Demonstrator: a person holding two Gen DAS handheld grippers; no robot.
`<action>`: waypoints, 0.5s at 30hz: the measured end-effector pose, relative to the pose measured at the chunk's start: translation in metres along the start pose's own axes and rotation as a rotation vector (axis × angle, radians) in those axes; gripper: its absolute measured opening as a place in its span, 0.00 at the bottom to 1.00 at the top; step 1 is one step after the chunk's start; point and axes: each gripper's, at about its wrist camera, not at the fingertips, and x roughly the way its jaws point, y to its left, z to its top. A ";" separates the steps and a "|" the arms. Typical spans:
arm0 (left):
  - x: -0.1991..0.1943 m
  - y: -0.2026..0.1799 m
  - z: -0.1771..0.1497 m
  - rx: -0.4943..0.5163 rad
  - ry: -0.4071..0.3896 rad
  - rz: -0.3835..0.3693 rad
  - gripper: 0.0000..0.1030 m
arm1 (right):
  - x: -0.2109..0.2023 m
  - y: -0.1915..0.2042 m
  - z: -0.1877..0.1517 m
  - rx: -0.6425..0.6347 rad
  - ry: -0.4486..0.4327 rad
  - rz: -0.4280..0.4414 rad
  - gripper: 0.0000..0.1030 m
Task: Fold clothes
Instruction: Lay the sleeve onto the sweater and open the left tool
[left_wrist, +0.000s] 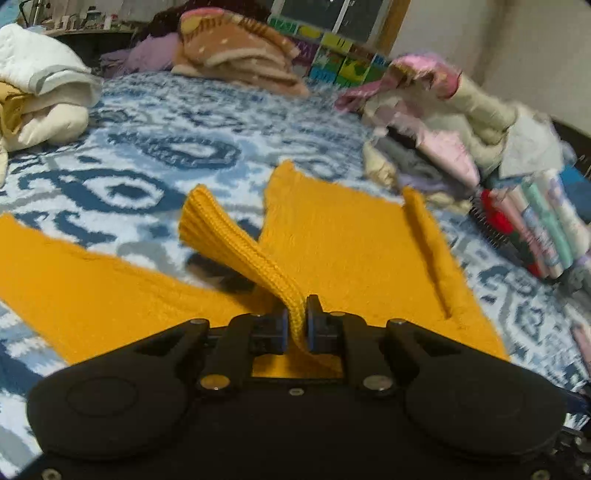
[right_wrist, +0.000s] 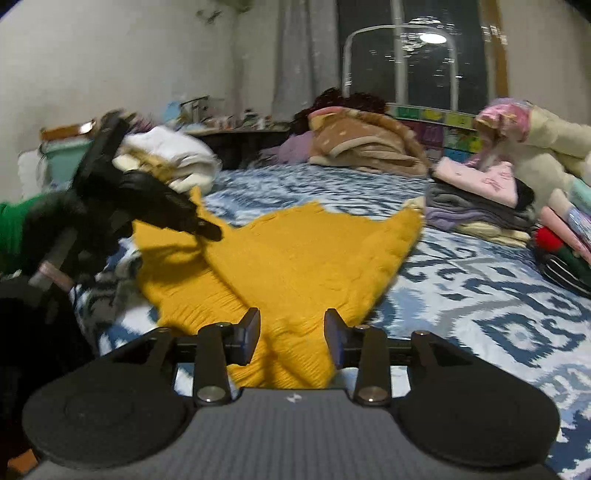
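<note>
L gripper (left_wrist: 297, 317) pinches ribbed cuff (left_wrist: 221, 236) of yellow sweater (left_wrist: 340, 236), lying mid-bed (left_wrist: 155, 122). R gripper (right_wrist: 291, 332) partly open over sweater hem near bed's front edge, gripping nothing.

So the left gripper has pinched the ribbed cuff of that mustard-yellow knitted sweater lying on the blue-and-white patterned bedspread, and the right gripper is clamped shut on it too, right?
Not quite. The left gripper does pinch the ribbed cuff of the mustard-yellow knitted sweater on the blue-and-white patterned bedspread, but the right gripper is open: the right wrist view shows its jaws standing apart over the knit.
</note>
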 end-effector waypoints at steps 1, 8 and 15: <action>0.002 0.000 -0.001 0.004 0.009 0.002 0.08 | 0.002 0.000 0.000 0.001 -0.018 0.001 0.41; 0.008 0.007 -0.005 -0.031 0.016 -0.011 0.08 | 0.034 0.004 -0.010 -0.015 0.139 0.040 0.51; 0.011 0.009 -0.002 -0.059 0.049 0.003 0.15 | 0.027 -0.005 -0.001 0.026 0.063 0.039 0.51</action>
